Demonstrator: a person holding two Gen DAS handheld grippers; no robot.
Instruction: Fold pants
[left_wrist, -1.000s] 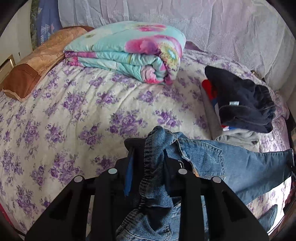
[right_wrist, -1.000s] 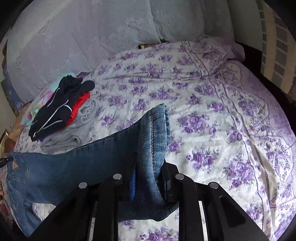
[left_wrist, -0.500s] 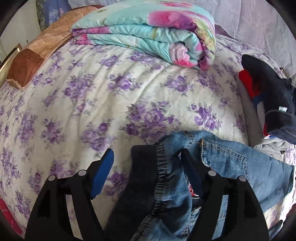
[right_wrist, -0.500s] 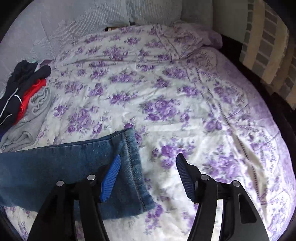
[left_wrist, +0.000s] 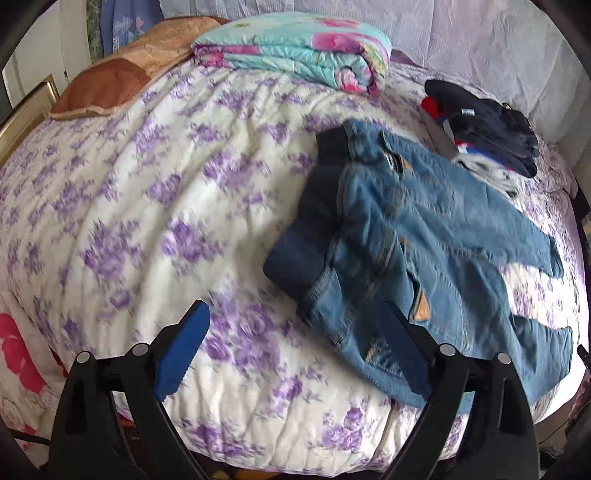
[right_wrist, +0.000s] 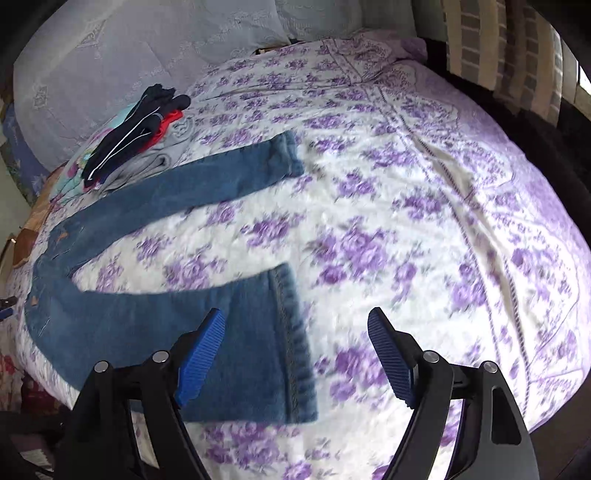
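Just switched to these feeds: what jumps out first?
The blue jeans lie spread on the purple-flowered bedspread, legs splayed apart. Both grippers, left and right, are opening with nothing between their fingers. A folded floral quilt sits at the far edge.

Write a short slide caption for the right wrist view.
Jeans spread flat on floral bedspread; right gripper opening, empty.

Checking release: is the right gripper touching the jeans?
Apart. In the right wrist view the right gripper is opening above the jeans, pads clear of the hem.
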